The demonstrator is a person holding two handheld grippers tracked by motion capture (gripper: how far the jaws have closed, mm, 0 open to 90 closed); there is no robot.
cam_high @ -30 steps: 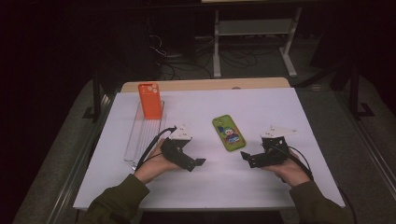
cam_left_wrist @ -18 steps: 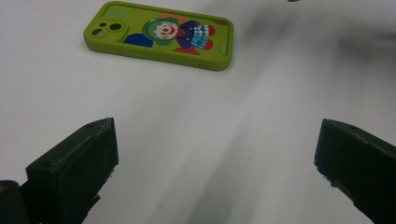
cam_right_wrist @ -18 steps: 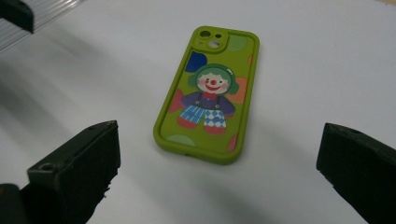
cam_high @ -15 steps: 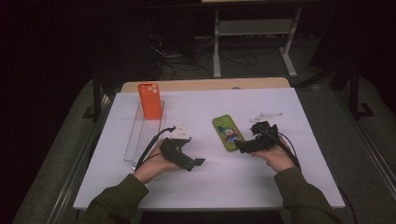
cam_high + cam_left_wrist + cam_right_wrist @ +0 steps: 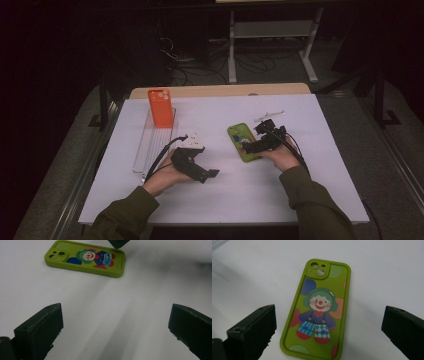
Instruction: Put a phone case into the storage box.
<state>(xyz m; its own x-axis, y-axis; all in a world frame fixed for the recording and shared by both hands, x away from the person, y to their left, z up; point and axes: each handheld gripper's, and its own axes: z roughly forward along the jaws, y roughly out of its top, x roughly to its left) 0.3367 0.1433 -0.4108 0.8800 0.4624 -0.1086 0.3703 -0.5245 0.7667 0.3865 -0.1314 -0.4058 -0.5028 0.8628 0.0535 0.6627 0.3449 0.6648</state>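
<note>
A green phone case (image 5: 241, 141) with a clown picture lies flat, back up, on the white table (image 5: 320, 195). In the right gripper view the green phone case (image 5: 318, 310) lies between and just ahead of the wide-apart jaws. My right gripper (image 5: 248, 148) is open, low over the case's near right edge. My left gripper (image 5: 210, 174) is open with nothing between its jaws, to the left and nearer the front edge. From the left gripper view the green phone case (image 5: 85, 258) lies farther off, upper left. An orange phone case (image 5: 160, 107) stands upright at the back left.
The orange case stands at the far end of a clear plastic rack (image 5: 152, 145) along the table's left side. A small white piece (image 5: 268, 116) lies behind the right gripper. Beyond the table are a wooden board edge (image 5: 225, 91), cables and a metal stand.
My right gripper has moved left and forward from the table's right side until it reaches the green case. The left gripper has stayed where it was.
</note>
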